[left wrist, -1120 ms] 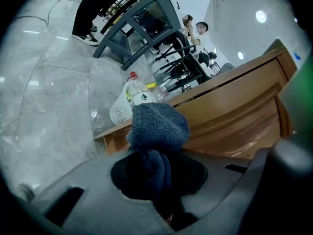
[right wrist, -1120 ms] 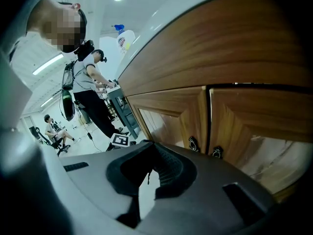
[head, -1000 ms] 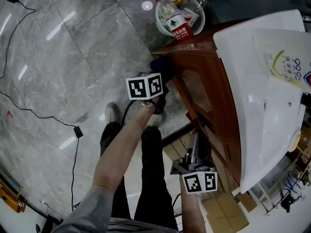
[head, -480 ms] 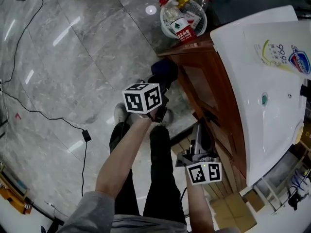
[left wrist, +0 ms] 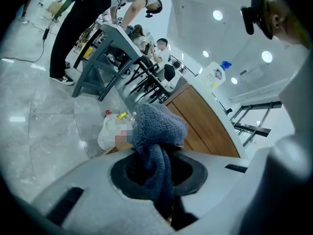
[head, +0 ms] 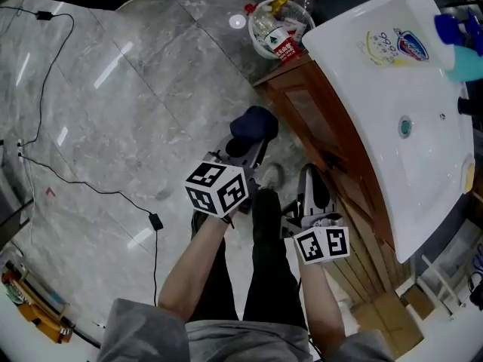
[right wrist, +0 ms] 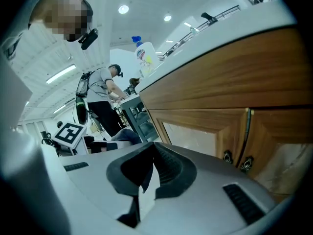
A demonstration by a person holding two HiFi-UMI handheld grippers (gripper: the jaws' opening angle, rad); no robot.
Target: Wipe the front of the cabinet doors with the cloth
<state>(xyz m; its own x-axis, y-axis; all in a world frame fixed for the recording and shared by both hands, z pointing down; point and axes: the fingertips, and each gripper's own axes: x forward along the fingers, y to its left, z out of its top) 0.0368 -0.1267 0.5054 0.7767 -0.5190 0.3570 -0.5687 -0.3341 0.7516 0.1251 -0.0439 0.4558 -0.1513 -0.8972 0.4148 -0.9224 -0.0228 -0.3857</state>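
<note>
— As the head view looks down, where is the cloth?

— Bunched at the tip of the left gripper [head: 243, 145]. The cloth [head: 254, 122] is a dark blue wad just short of the cabinet doors [head: 321, 138], which lie off that gripper's right side. Whether it touches the wood I cannot tell. The right gripper [head: 311, 191] sits beside the left one, its tip close to the same doors.

— And the left gripper view?

— The jaws are clamped on the cloth [left wrist: 159, 131], which bulges out ahead of them in a blue-grey knot. To the right past the knot runs the wooden cabinet front. To the left is a white basket [left wrist: 111, 130] of bottles on the grey floor [left wrist: 44, 111].

— The right gripper view?

— Its jaws are drawn together with nothing between them. Ahead and to the right stand the doors, a pale panel in a wood frame, with two small knobs [right wrist: 246, 163] where they meet. The left gripper's marker cube [right wrist: 69, 131] shows off to the left.
</note>
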